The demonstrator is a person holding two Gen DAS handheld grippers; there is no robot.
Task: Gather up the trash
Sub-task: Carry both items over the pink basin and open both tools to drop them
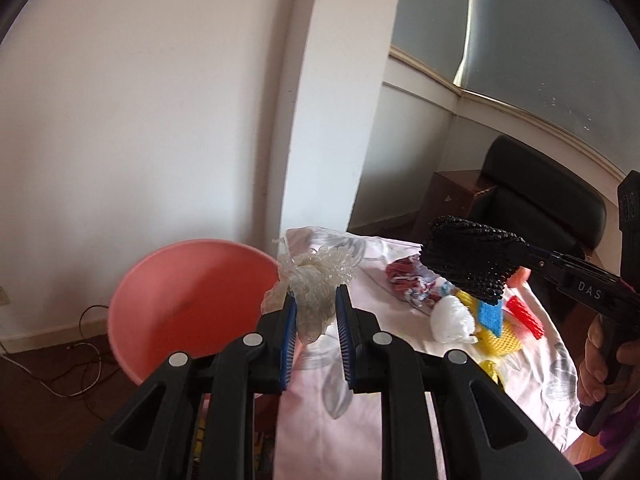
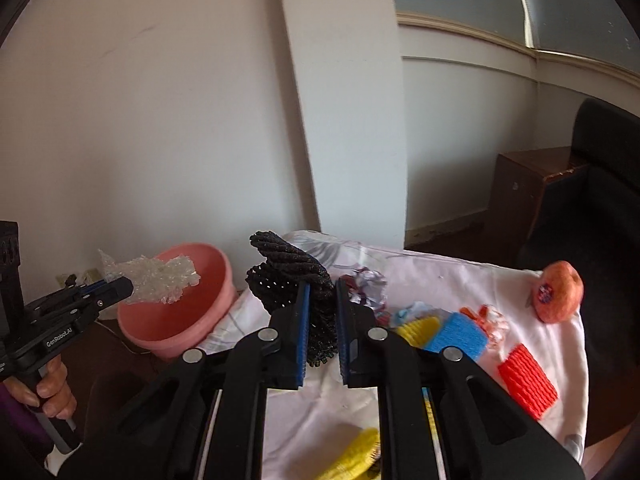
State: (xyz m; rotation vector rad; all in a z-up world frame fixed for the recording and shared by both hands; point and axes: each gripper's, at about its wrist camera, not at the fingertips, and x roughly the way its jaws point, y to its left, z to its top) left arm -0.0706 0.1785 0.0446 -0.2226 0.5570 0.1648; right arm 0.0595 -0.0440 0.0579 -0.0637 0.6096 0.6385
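Clear bubble wrap (image 1: 316,284), crumpled into a wad, sits clamped between the blue pads of my left gripper (image 1: 316,308); my jaws press in on its lower part while the rest bulges above my fingertips. From my right wrist view the same wad (image 2: 160,276) hangs over the near rim of the pink plastic basin (image 2: 180,320), which stands beside the table's left edge. In my left wrist view that basin (image 1: 172,300) lies just to the left of my fingers.

My right gripper (image 2: 322,304) is clenched on a black foam net sleeve (image 2: 292,276), which bends and sticks up past my pads. My left wrist view shows this sleeve (image 1: 468,260) held up over the table.

The table wears a white cloth with a grey leaf print (image 2: 440,280). On it lie more pieces: a blue foam net (image 2: 456,332) touching a yellow foam net (image 2: 420,328), a red foam net (image 2: 528,380) nearer the right edge, a crumpled red-and-white wrapper (image 1: 408,280), a white wad (image 1: 452,318), and an orange fruit with a sticker (image 2: 558,292) near the far right corner. Another yellow net (image 2: 356,456) lies close below my right fingers.
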